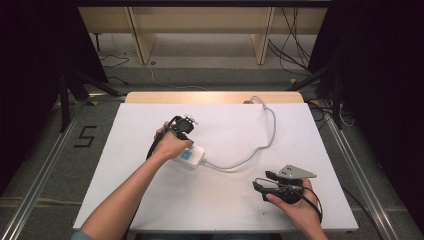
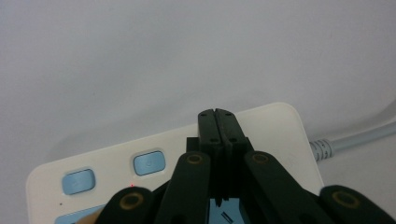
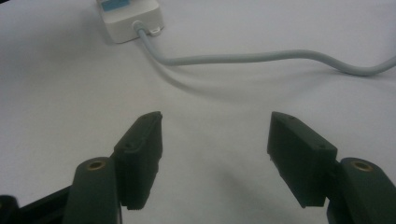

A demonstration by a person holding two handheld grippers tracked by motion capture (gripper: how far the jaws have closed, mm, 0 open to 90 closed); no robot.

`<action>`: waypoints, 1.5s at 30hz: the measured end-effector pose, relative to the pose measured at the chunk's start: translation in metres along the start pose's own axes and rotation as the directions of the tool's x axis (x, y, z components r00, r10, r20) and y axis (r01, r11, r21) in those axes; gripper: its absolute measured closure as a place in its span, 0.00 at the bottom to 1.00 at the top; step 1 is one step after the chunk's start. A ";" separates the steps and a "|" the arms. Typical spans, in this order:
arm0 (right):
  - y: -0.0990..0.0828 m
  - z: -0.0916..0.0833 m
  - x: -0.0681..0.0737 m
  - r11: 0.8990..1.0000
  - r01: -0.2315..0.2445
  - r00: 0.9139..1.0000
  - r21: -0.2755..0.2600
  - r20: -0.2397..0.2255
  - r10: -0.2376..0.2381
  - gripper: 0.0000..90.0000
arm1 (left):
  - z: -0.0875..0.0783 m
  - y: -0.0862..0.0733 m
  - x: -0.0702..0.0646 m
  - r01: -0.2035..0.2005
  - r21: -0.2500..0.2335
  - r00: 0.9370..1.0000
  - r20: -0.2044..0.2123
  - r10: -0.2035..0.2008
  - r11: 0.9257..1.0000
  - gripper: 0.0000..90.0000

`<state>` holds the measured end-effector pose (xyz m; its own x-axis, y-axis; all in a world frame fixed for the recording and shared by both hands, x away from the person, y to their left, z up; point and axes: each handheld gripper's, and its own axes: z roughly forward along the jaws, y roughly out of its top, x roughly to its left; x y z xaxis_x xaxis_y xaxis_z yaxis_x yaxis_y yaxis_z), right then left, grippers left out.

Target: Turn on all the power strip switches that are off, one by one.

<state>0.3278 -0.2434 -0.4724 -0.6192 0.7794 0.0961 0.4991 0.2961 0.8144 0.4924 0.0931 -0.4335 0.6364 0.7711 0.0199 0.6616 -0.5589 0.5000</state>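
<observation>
Two claws in play. Left claw (image 2: 219,116) has jaws fully closed, nothing between them, tips right over the white power strip (image 2: 275,130), just beside its blue buttons (image 2: 149,163). Right claw (image 3: 215,140) has jaws wide apart and empty; strip well ahead of it, its grey cable (image 3: 261,58) running across in front.

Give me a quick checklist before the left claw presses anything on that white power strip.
1. Left claw closed to a single tip: ok.
2. Tip over the power strip: ok, above its top face, to the right of the blue buttons.
3. Tip lined up on a button: not ok.
4. Tip touching the strip: cannot tell.
5. Right claw open, holding nothing, away from the strip: ok.
6. Grey cable lying slack on the table: ok.
</observation>
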 end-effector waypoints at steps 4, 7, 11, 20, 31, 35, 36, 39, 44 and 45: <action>0.000 0.000 0.000 1.000 0.002 1.000 -0.001 0.000 -0.002 0.41 | -0.005 0.000 0.003 0.002 -0.003 1.000 -0.005 -0.002 1.000 1.00; 0.000 0.000 0.001 1.000 0.001 1.000 -0.001 0.000 -0.001 0.41 | -0.007 0.000 0.007 0.006 -0.003 1.000 -0.008 -0.006 1.000 1.00; 0.000 0.000 0.001 1.000 -0.001 1.000 -0.002 0.001 0.001 0.41 | -0.009 -0.001 0.010 0.006 -0.007 1.000 -0.014 -0.007 1.000 1.00; 0.000 0.000 0.001 1.000 0.000 1.000 0.001 0.000 0.000 0.41 | -0.012 0.000 0.018 0.007 -0.002 1.000 -0.026 -0.007 1.000 1.00; 0.000 0.000 0.001 1.000 0.002 1.000 0.004 -0.001 -0.002 0.41 | -0.013 -0.003 0.029 0.032 0.005 0.999 -0.038 -0.031 0.999 1.00; 0.000 0.000 0.001 1.000 0.003 1.000 0.003 -0.001 -0.003 0.41 | -0.013 -0.004 0.032 0.037 0.005 0.998 -0.043 -0.037 0.999 1.00; 0.000 0.000 0.001 1.000 0.002 1.000 0.003 -0.001 -0.002 0.41 | -0.014 -0.004 0.033 0.032 0.008 0.998 -0.048 -0.032 0.999 1.00; 0.000 0.000 0.001 1.000 0.003 1.000 0.004 -0.002 -0.003 0.41 | -0.014 -0.006 0.036 0.040 0.010 0.998 -0.052 -0.039 0.999 1.00; 0.000 0.000 0.001 1.000 0.003 1.000 0.004 -0.002 -0.003 0.41 | -0.015 -0.007 0.041 0.044 0.013 0.997 -0.059 -0.043 0.999 1.00; 0.000 0.000 0.001 1.000 0.003 1.000 0.004 -0.002 -0.003 0.41 | -0.015 -0.008 0.042 0.043 0.015 0.997 -0.060 -0.042 0.999 1.00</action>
<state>0.3276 -0.2426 -0.4725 -0.6218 0.7774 0.0946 0.4995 0.3006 0.8125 0.5083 0.1343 -0.4234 0.5830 0.8108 0.0512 0.6941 -0.5298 0.4873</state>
